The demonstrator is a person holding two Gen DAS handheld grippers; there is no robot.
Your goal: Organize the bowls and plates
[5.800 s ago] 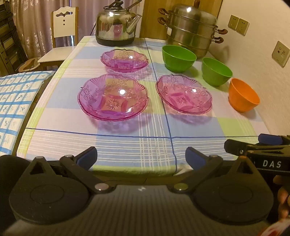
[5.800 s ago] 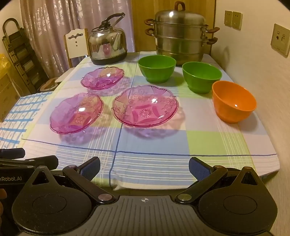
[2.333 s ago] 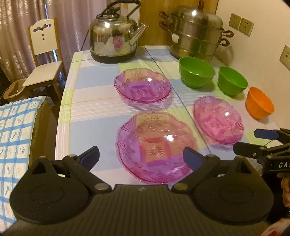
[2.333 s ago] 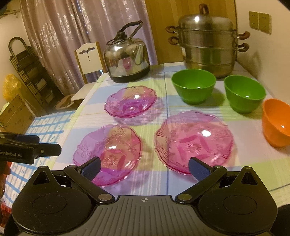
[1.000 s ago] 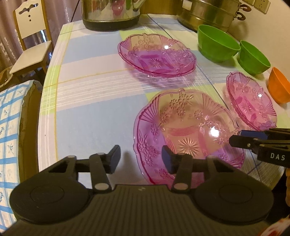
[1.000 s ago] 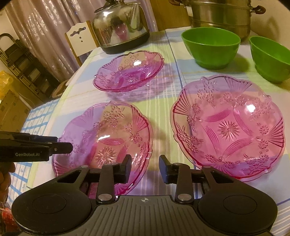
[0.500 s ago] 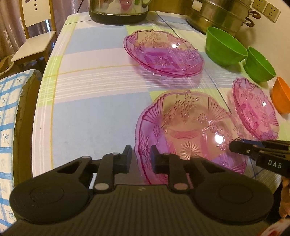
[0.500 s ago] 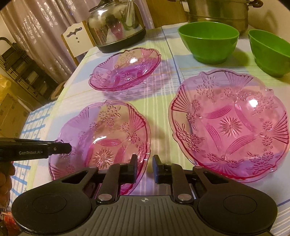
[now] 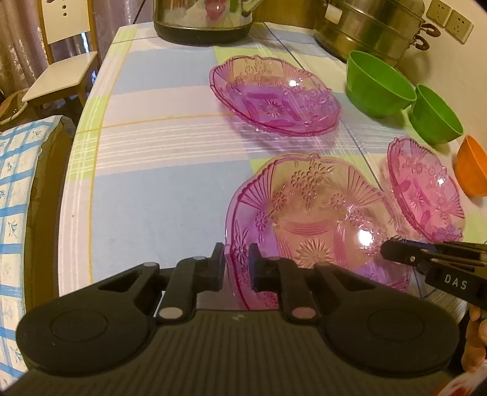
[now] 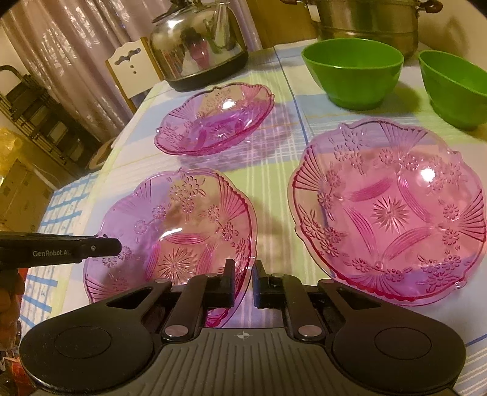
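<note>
Three pink glass plates lie on the checked tablecloth. The nearest plate (image 9: 319,219) (image 10: 182,219) has both grippers on it. My left gripper (image 9: 237,265) straddles its left rim, jaws closing, pads against the glass. My right gripper (image 10: 243,280) straddles its right rim in the same way, jaws closing. Each gripper's tip shows in the other's view, the right gripper (image 9: 395,246) and the left gripper (image 10: 115,243). A second plate (image 9: 274,94) lies farther back, and a third plate (image 10: 389,207) to the right.
Two green bowls (image 9: 377,82) (image 9: 435,118) and an orange bowl (image 9: 471,173) stand along the right side. A steel kettle (image 10: 197,48) and a steamer pot (image 9: 371,27) stand at the back. A white chair (image 9: 61,67) is beyond the table's left edge.
Both grippers' jaws narrowed from partly open to closed over the near plate's opposite rims. The hands stayed where they were, and the plate has not moved.
</note>
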